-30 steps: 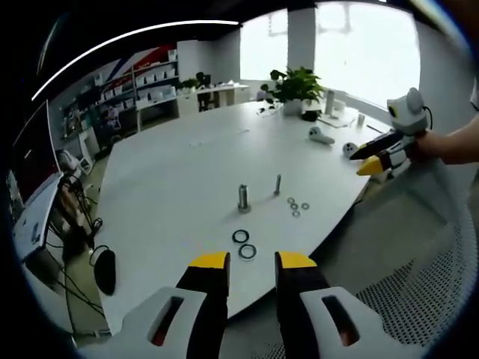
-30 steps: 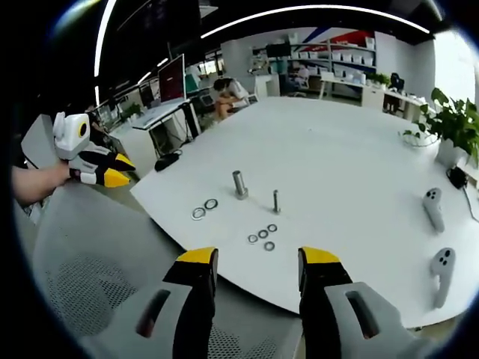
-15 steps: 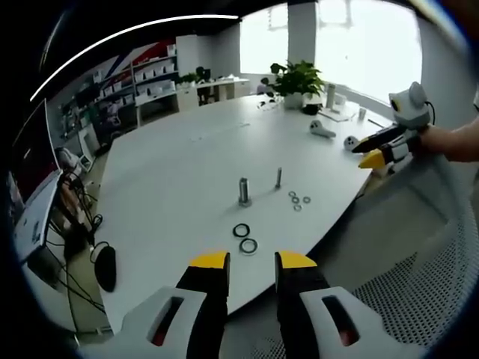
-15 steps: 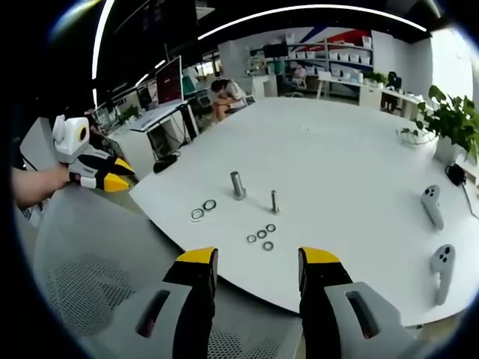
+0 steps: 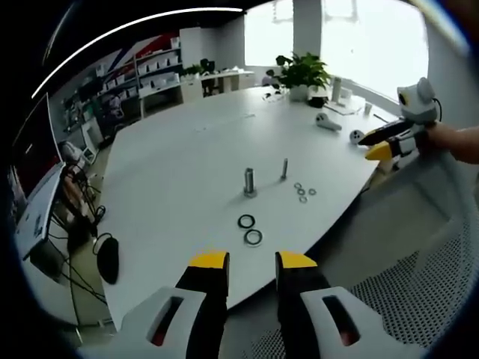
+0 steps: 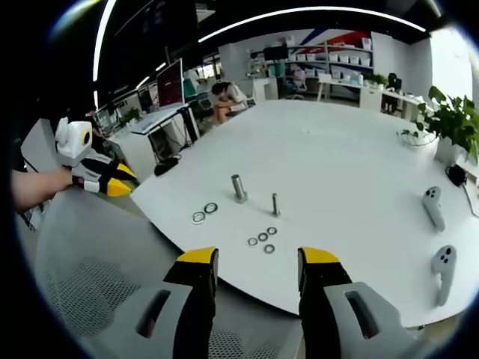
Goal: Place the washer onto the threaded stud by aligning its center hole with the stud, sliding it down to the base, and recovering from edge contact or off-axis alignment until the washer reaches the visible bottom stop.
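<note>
A broad white tabletop [image 5: 179, 157] with a smooth matte surface and a curved near edge carries the parts. A thick grey metal stud [image 5: 249, 182] stands upright near that edge, its wider base on the tabletop; a thinner threaded stud [image 5: 284, 168] stands just beside it. Two large flat rings, a dark washer [image 5: 246, 221] and a shinier washer [image 5: 253, 238], lie apart between the thick stud and the near edge. Three small washers [image 5: 304, 192] cluster beside the thin stud. The left gripper [image 5: 251, 263], with yellow-tipped black jaws, hangs off the table edge, jaws parted and empty. The right gripper [image 6: 249, 262] likewise stands parted and empty over a perforated mesh chair [image 6: 97, 299]. Two white controllers [image 6: 434, 208] lie toward the far edge, near a leafy potted plant [image 5: 301, 75].
</note>
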